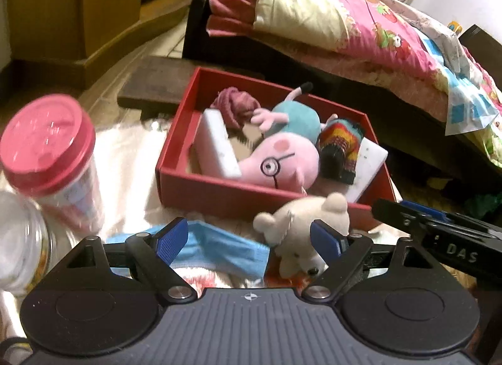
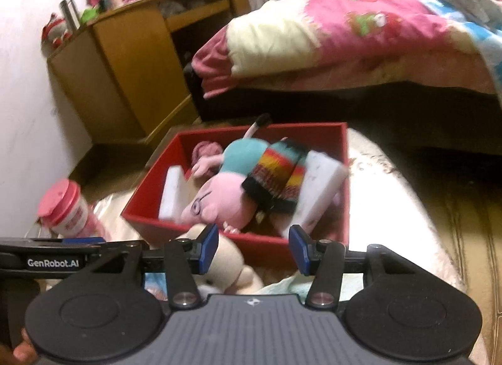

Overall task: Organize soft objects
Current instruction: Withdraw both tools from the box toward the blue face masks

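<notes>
We hold the left gripper (image 1: pixel 249 236) with its jaws spread wide and nothing between the pads. A crumpled blue face mask (image 1: pixel 216 247) lies across the gap between them, nearer the left pad, and a cream teddy bear (image 1: pixel 301 230) lies head-down just against the inner side of the right finger (image 1: pixel 326 239); we cannot tell whether the pad touches it. Straight ahead of these jaws sits the red box (image 1: pixel 194 189), its near wall just beyond the bear.

Inside the box, a pink pig plush (image 1: pixel 282 158) in a teal shirt lies on its side in the middle, a white foam block (image 1: pixel 219 145) leaning at its left, a ball of dusty-pink yarn (image 1: pixel 235 103) in the far corner, and a striped knitted piece (image 1: pixel 340 148) at its right, resting on a second white block (image 1: pixel 371 161). Off to the left of the jaws stands a pink-lidded cup (image 1: pixel 50 158), blurred, with a clear jar (image 1: pixel 18 245) beside it.

Our right gripper (image 2: pixel 253 249) is also open with its jaws well apart, empty. The bear (image 2: pixel 229 264) shows behind its left finger, and the box (image 2: pixel 345 195) lies just ahead between the fingertips. Beyond the box, a bed with a pink quilt (image 2: pixel 360 29).
</notes>
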{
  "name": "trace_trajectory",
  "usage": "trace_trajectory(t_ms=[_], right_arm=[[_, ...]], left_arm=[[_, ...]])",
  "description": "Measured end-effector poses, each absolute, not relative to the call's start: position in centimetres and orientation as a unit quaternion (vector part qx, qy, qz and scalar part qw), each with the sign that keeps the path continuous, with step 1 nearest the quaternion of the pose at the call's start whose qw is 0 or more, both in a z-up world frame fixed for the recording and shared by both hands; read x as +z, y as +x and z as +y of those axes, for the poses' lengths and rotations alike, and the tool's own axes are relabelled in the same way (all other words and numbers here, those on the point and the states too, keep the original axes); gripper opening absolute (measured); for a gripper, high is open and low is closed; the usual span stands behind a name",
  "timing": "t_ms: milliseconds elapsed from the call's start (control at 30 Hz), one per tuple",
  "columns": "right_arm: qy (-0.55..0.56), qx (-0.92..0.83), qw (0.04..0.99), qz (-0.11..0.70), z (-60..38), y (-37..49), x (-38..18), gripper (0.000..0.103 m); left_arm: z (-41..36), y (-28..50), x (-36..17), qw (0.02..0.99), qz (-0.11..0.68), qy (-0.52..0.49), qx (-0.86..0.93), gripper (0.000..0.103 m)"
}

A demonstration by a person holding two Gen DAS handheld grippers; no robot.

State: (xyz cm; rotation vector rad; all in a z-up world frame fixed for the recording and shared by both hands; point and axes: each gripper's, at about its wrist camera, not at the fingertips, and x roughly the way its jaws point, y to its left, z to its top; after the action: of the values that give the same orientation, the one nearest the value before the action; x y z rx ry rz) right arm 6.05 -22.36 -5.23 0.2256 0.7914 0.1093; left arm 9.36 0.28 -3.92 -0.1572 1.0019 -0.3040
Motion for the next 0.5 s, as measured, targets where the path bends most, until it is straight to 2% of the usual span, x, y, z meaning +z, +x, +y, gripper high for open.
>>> trace_trajectory(t_ms=[100, 167, 300, 500], right_arm=[[0.091, 0.07, 0.912, 0.393, -21.7, 6.0, -5.5, 0.027], [0.082, 0.064, 0.911, 0.399, -21.8, 5.8, -5.7, 0.034], [0.081, 0.053, 0.908, 0.407, -22.7, 4.5, -6.4, 0.034], [0.093, 0.104, 0.884, 0.447, -21.7, 0.9, -7.2, 0.034]], left_arm=[[0.3, 8.9, -4.3, 0.854, 0.489, -0.083, -0.155, 0.083], [0.0, 8.6, -4.7, 0.85, 0.495, -0.082, -0.162, 0.083], [-0.8, 8.5, -6.0, 0.847, 0.505, -0.059, -0.154, 0.083], [-0.4, 9.7, -7.6, 0.841, 0.514, -0.083, -0.147, 0.083]])
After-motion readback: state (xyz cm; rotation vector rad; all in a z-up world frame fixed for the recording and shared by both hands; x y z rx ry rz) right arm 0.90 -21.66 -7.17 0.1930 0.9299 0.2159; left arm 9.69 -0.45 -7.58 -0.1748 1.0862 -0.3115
